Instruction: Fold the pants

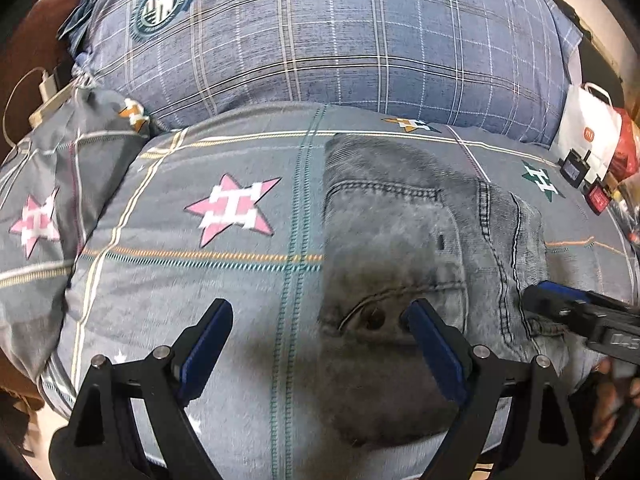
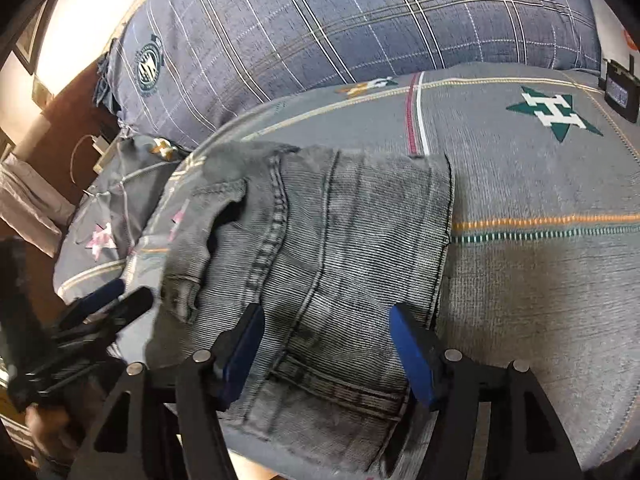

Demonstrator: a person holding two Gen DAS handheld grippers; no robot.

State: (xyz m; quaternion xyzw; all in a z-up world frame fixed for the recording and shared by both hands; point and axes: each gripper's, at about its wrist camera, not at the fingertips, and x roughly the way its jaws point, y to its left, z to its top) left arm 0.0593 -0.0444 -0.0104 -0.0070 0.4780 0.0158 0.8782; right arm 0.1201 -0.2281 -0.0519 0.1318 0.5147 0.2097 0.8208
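Note:
Grey denim pants (image 1: pixel 400 220) lie folded into a compact stack on the star-patterned grey quilt (image 1: pixel 200 280). My left gripper (image 1: pixel 320 306) hangs open above the stack's left edge; one blue pad is over the quilt, the other over the denim by a pocket. In the right wrist view the pants (image 2: pixel 340 220) show seams and a waistband near the front edge. My right gripper (image 2: pixel 326 312) stands open over them, pads apart and not pressing the cloth. Each gripper shows in the other's view: the right gripper (image 1: pixel 540 296) at the stack's right side, the left gripper (image 2: pixel 120 296) at its left.
A large blue plaid pillow (image 1: pixel 320 40) fills the back of the bed. A white paper bag (image 1: pixel 588 132) and a small black device (image 1: pixel 574 168) sit at the right edge. A charger with cable (image 1: pixel 46 88) lies at the far left. The bed's front edge runs just below the grippers.

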